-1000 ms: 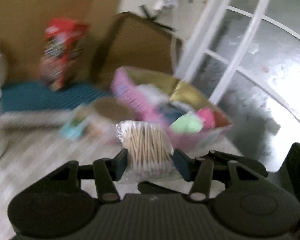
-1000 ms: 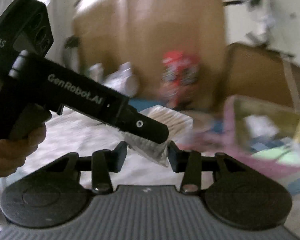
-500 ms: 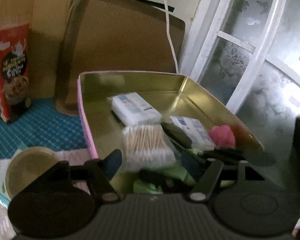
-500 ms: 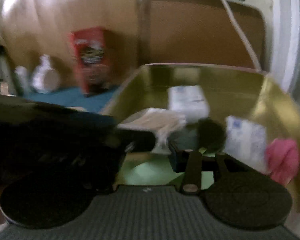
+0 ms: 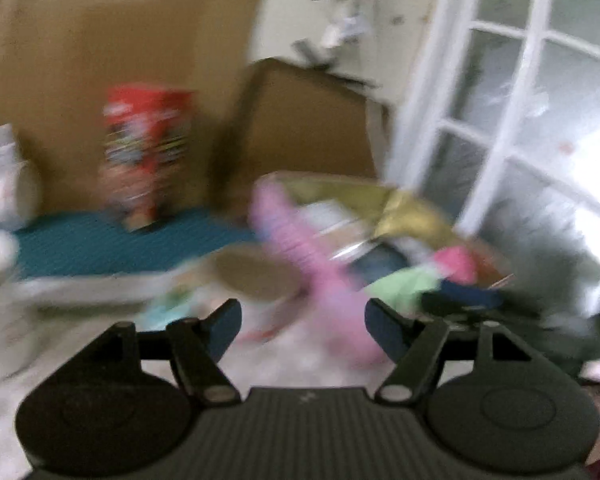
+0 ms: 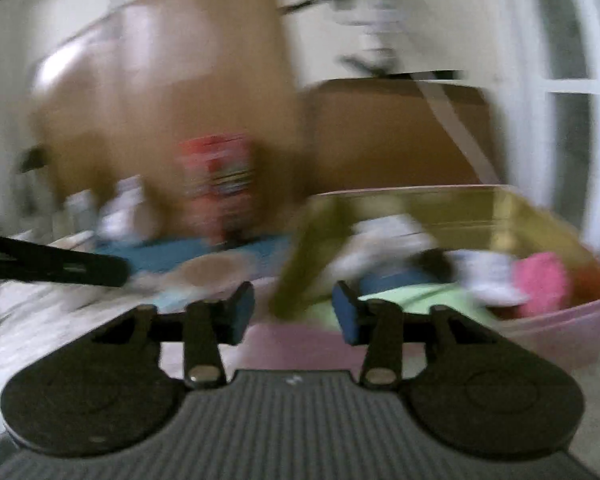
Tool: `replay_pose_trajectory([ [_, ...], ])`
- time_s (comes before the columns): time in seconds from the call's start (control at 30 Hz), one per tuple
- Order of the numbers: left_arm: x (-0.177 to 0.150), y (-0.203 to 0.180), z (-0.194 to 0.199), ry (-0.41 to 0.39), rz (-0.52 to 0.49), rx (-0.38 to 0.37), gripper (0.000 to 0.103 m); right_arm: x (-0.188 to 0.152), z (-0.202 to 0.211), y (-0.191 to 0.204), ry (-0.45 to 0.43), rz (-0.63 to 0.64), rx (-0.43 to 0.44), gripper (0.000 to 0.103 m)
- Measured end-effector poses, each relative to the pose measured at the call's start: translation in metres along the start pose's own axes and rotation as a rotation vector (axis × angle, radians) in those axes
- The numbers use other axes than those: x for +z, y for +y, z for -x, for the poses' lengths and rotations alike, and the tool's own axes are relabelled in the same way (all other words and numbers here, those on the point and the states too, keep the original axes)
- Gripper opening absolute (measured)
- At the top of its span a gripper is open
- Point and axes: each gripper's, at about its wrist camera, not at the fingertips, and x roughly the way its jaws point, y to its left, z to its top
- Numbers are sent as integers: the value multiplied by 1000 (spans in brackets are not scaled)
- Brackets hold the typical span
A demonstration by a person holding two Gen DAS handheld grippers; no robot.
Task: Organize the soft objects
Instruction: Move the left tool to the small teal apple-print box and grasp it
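Both views are smeared by motion. The pink tin with a gold inside [image 5: 404, 208] [image 6: 480, 208] holds a green cloth [image 5: 400, 284] [image 6: 412, 300], a pink soft lump [image 5: 456, 264] [image 6: 540, 280] and pale packs [image 6: 488, 276]. A blurred white bundle [image 6: 380, 240] lies at the tin's back; I cannot tell whether it is the cotton swab bag. My left gripper [image 5: 302, 324] is open and empty, short of the tin's near corner. My right gripper [image 6: 294, 316] is in front of the tin's left wall, jaws closing with nothing between them.
A red carton [image 5: 146, 148] [image 6: 216, 184] stands on a teal mat [image 5: 100, 244] against brown cardboard. A round brown lid [image 5: 256, 272] lies left of the tin. A white-framed glass door [image 5: 500, 140] is at the right. The left gripper's black finger [image 6: 60, 268] reaches in from the left.
The left jaws let go of the cotton swab bag over the tin half a second ago. Both grippers have since drawn back from the tin, empty, and the right jaws have narrowed.
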Motion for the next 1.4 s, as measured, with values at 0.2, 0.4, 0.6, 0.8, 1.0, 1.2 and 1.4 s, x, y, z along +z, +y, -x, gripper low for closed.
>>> replay_pose_trajectory([
  [0.2,-31,78,26,69,29,198,68,-3,-41,70,110,105,124,31],
  [0.4,-26,95,-16,127,-160,210,65,-6,-60,75,114,-39,123,31],
  [0.6,-23,103,-57,137,-239,208,55,-23,-43,66,135,-89,91,31],
  [0.8,-21,103,-78,135,-245,171,48,-32,-38,53,139,-142,104,31],
  [1.0,-15,109,-86,131,-207,175,41,-33,-32,57,137,-144,117,31],
  [1.2,-39,104,-42,141,-207,202,41,-28,-27,66,130,-142,151,31],
  [1.4,-92,88,46,150,-111,164,61,-31,-42,91,179,-149,182,32],
])
